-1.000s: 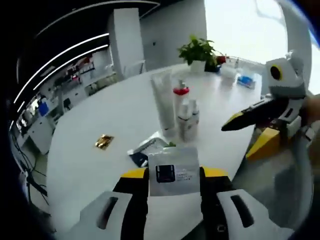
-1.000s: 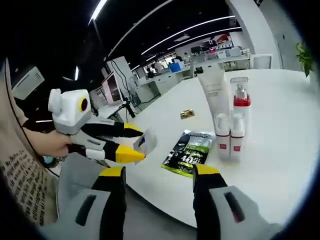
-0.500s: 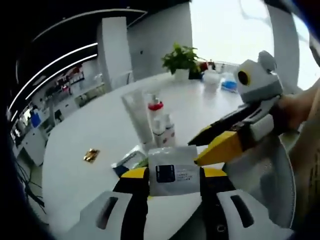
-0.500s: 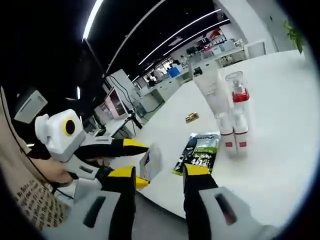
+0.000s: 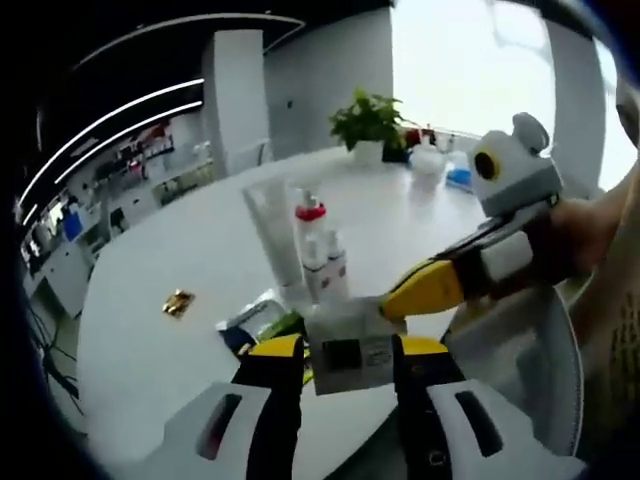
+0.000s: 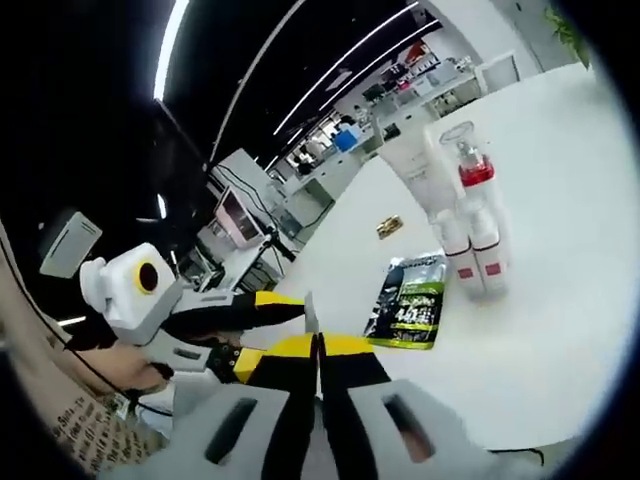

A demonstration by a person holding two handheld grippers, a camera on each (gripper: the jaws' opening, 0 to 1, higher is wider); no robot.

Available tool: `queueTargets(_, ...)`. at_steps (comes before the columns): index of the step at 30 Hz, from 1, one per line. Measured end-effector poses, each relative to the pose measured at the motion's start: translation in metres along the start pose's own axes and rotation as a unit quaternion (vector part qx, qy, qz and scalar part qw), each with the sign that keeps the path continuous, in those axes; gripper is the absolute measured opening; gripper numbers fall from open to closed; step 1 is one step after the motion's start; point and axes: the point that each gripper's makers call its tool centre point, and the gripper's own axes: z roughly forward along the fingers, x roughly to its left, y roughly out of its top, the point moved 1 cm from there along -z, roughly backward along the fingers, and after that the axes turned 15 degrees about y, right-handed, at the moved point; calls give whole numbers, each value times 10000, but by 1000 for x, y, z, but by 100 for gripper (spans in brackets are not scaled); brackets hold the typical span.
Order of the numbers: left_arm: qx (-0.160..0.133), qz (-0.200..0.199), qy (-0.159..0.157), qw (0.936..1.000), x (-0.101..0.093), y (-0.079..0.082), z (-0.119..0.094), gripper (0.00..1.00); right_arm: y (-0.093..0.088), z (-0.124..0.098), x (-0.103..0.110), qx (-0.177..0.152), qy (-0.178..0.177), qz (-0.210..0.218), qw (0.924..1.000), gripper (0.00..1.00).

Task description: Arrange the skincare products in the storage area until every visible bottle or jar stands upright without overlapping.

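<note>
in the left gripper view, a flat white sachet with a dark label was seen pinched between the jaws of the left tongs, held above the near edge of the white table. the right tongs came in from the right of that view, gripped by a person's hand, with the yellow tips touching the sachet's upper right corner. in the right gripper view, the right tongs were seen with jaws pressed together on the sachet, of which a thin edge showed just above the tips; the left tongs lay just beside them.

beyond the sachet, near the table's near edge, a dark green and black packet was lying flat. just past it, two small white bottles with red labels stood upright, touching each other. directly behind them stood a pump bottle with a red collar and clear cap, and beside it a tall white tube, upright. a small gold wrapper lay well apart from the group. at the table's far edge, a potted plant was placed.
</note>
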Motion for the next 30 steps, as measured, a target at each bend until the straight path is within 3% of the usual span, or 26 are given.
queueTargets(3, 20, -129, -7, 9999, 0, -1, -1, 35, 3, -1, -1, -90, 71, 156, 9998, 1)
queueTargets(9, 76, -212, -134, 9997, 0, -2, -7, 40, 4, -10, 1, -38, 144, 47, 9999, 1)
queueTargets(13, 256, -907, -688, 9932, -8, -2, -11, 39, 7, -16, 2, -167, 252, 198, 9993, 1)
queueTargets(15, 302, -749, -754, 9939, -5, -3, -12, 37, 12, -17, 7, -230, 356, 217, 9989, 1)
queueTargets(17, 236, -849, -816, 9928, -3, 1, -13, 37, 15, -15, 12, -253, 449, 192, 9985, 1)
queueTargets(18, 211, -1179, -1012, 9876, -6, 5, -15, 35, 17, -14, 15, -256, 489, 177, 9983, 1)
queueTargets(21, 138, -1558, -1238, 9799, -3, 10, -17, 25, 22, -12, 21, -280, 587, 166, 9977, 1)
queueTargets(27, 184, -1686, -1561, 9731, 5, 10, -20, 10, 27, -10, 22, -218, 552, 17, 9982, 1)
queueTargets(30, 201, -1942, -1752, 9650, 7, 13, -21, 6, 31, -7, 19, -248, 423, 17, 9988, 1)
